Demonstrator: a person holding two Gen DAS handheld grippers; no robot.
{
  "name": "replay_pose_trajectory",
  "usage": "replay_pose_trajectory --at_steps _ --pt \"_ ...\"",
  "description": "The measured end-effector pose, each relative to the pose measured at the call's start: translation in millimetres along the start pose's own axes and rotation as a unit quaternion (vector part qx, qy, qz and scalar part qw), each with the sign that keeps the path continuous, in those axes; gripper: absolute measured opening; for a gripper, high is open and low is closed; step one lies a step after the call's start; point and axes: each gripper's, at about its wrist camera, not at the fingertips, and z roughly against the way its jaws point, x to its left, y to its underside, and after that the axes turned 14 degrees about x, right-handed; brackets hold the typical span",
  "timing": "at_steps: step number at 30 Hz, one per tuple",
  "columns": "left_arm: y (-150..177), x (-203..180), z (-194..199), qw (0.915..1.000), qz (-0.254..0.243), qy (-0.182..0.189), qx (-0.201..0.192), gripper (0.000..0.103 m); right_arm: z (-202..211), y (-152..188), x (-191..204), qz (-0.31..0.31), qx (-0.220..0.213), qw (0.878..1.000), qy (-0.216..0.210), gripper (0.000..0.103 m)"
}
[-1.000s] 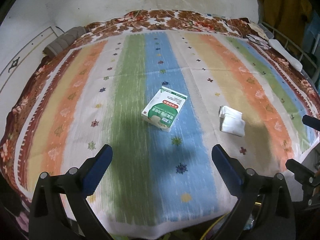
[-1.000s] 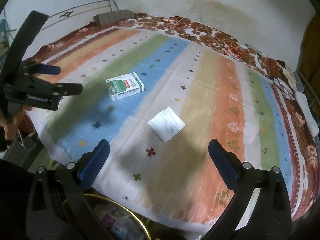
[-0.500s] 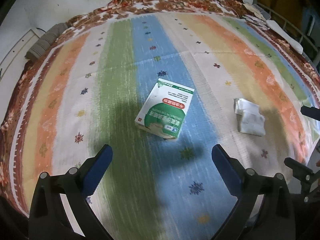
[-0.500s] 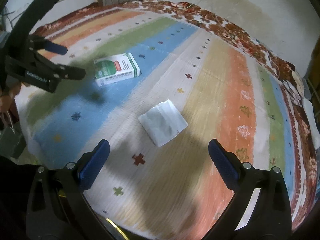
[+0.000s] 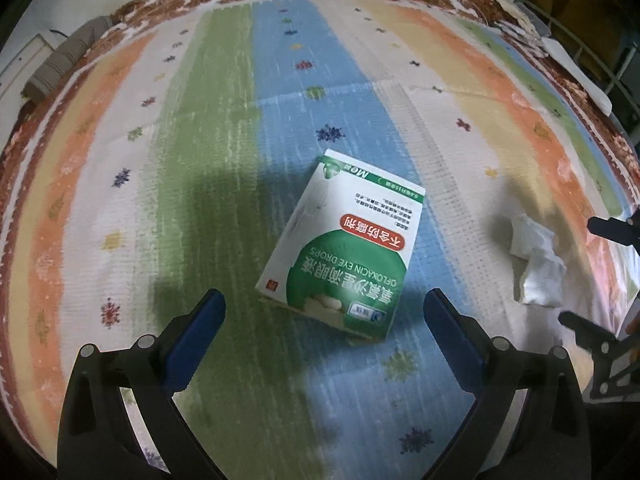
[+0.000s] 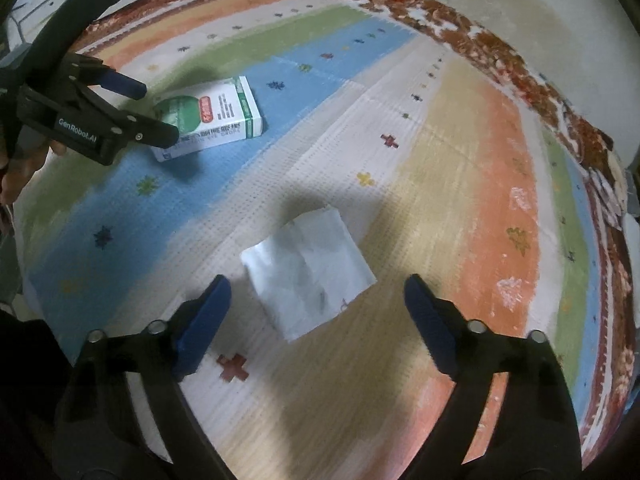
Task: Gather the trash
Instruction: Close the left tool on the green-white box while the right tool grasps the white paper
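Both down and forward since a second ago: closer to the striped bedspread [image 5: 224, 128], with box and tissue larger in each wrist view.

Left gripper [image 5: 324, 312]: jaws wide, nothing between the blue pads, nothing held. Green-and-white eye-drops box [image 5: 344, 244] flat on the blue stripe, just ahead of the fingertips and centred on the gap, its near edge about level with the tips, not touching either pad. Seen from the right wrist view, same box [image 6: 212, 116] lying partly behind the left gripper's dark finger.

Right gripper [image 6: 316, 304]: jaws still well apart but closing, pads clear of anything. Crumpled white tissue [image 6: 308, 272] on the pale stripe, its near corner reaching into the gap between the fingertips, nearer the left-hand pad, no contact visible. From the left wrist view, tissue [image 5: 536, 264] off to the right of the box, well apart from it, with the right gripper's black tips at the frame's edge beside it.
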Motion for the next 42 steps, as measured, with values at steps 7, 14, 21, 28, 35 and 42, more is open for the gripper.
replay_pose_trajectory --at_steps 7,14,21,28,35,42 --pt "-10 5 -14 0.9999 -0.011 -0.006 0.000 0.097 -20 -9 -5 0.008 0.017 1.000 -0.020 0.061" --pt "-10 4 -20 0.9997 -0.020 0.011 -0.003 0.096 -29 -12 0 0.013 0.021 0.999 -0.036 0.038" --pt "-10 -3 -20 0.9994 -0.032 0.007 -0.008 0.088 -30 -13 1 0.010 0.026 0.998 -0.048 0.027" --pt "-11 -4 -22 0.9996 -0.027 -0.001 -0.008 0.079 -31 -13 6 0.011 0.033 0.998 -0.051 0.016" --pt "-15 -6 -18 0.9998 -0.003 -0.021 0.001 0.076 -22 -11 10 0.010 0.023 0.999 -0.044 0.007" --pt "-13 -1 16 0.9975 0.068 0.016 -0.012 0.076 3 -8 14 -0.030 0.019 0.998 -0.057 0.006"
